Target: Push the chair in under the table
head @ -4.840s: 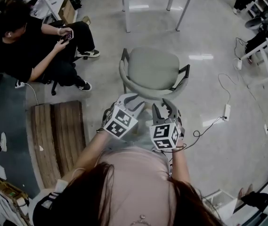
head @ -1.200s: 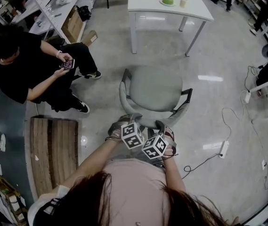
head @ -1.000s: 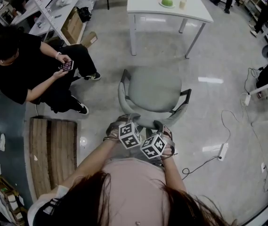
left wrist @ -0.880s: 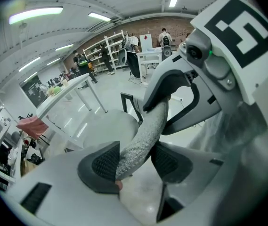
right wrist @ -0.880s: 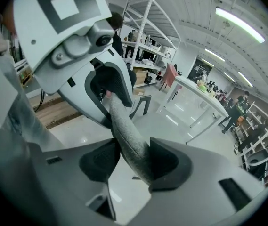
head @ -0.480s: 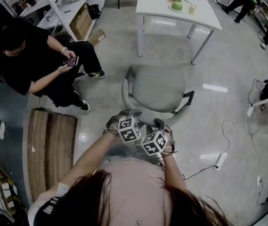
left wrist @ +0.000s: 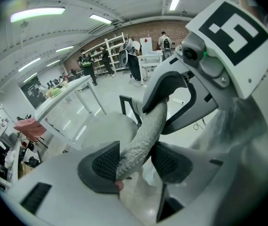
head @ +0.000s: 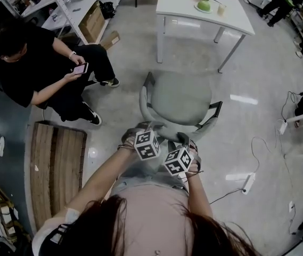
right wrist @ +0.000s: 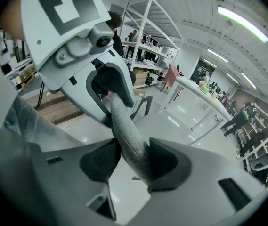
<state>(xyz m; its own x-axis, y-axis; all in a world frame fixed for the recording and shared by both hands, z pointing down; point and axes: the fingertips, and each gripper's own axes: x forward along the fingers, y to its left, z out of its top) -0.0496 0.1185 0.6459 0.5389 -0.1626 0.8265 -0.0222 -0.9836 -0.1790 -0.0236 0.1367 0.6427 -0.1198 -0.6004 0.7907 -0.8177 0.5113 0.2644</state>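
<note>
A grey chair (head: 180,97) with black arm frames stands on the floor, its seat facing the white table (head: 179,5) beyond it. Both grippers hold the top edge of its padded backrest. My left gripper (head: 140,131) is shut on the backrest rim (left wrist: 143,135), which runs up between its pads (left wrist: 106,163). My right gripper (head: 186,141) is shut on the same rim (right wrist: 128,133) a little further right. Each gripper view shows the other gripper, the right one (left wrist: 195,79) and the left one (right wrist: 93,74), clamped further along the rim.
A seated person (head: 34,68) with a phone is at the left, near a wooden pallet (head: 55,164). A power strip and cable (head: 247,183) lie on the floor at the right. A green item on a plate (head: 203,6) sits on the table. Shelving and a cardboard box (head: 92,20) stand at the upper left.
The chair has rolled toward the white table with both grippers still clamped on its backrest. The table now lies nearer to the chair's seat.
</note>
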